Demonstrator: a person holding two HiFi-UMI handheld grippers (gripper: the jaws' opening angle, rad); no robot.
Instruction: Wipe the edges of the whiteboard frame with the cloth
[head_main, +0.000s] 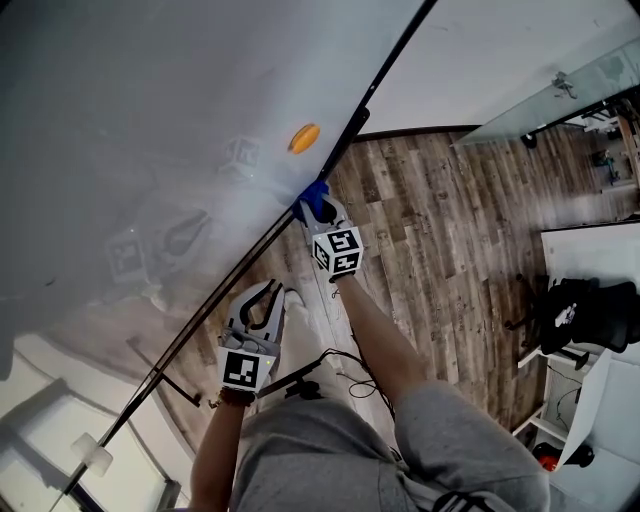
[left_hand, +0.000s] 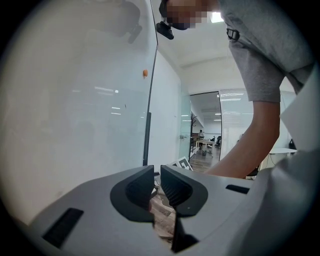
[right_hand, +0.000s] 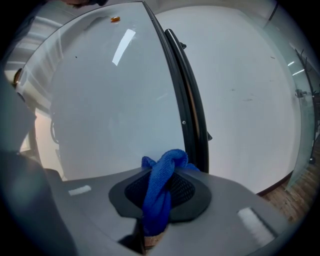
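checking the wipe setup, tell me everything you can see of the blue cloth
The cloth is bright blue, soft and nubbly like microfibre, twisted into a thick rope. The right gripper has its jaws shut on it; a bunched loop sticks out past the tips, at the dark whiteboard frame, and an end hangs behind.

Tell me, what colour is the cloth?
The cloth is bright blue, shown best in the right gripper view, pinched in the right gripper.
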